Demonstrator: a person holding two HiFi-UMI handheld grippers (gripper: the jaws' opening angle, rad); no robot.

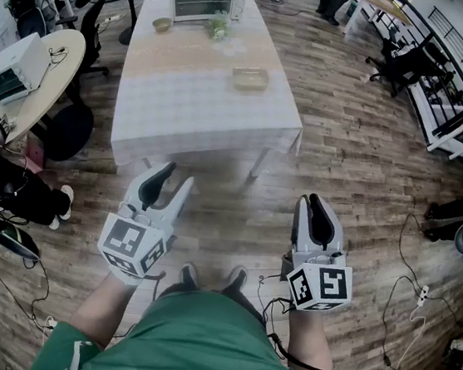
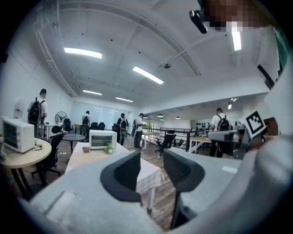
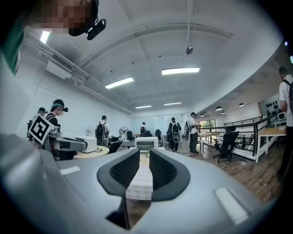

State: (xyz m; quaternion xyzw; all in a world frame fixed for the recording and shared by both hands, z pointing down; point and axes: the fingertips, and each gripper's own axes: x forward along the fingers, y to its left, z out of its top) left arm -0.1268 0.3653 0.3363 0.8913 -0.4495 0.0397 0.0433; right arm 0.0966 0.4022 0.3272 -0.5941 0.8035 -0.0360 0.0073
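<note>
The left gripper (image 1: 176,176) sat at the lower left of the head view, angled up and rightward, its jaws spread wide and empty. The right gripper (image 1: 315,203), at the lower right, pointed straight up the frame, its jaws parted by a narrower gap and holding nothing. The left forearm (image 1: 103,307) and right forearm (image 1: 310,340) reached forward.

The table (image 1: 207,110) has its legs mostly hidden under the cloth, the contents of the small bowl (image 1: 162,23) and the shallow dish (image 1: 250,78) are too small to make out, and the round side table (image 1: 27,79) is cut by the left edge.
</note>
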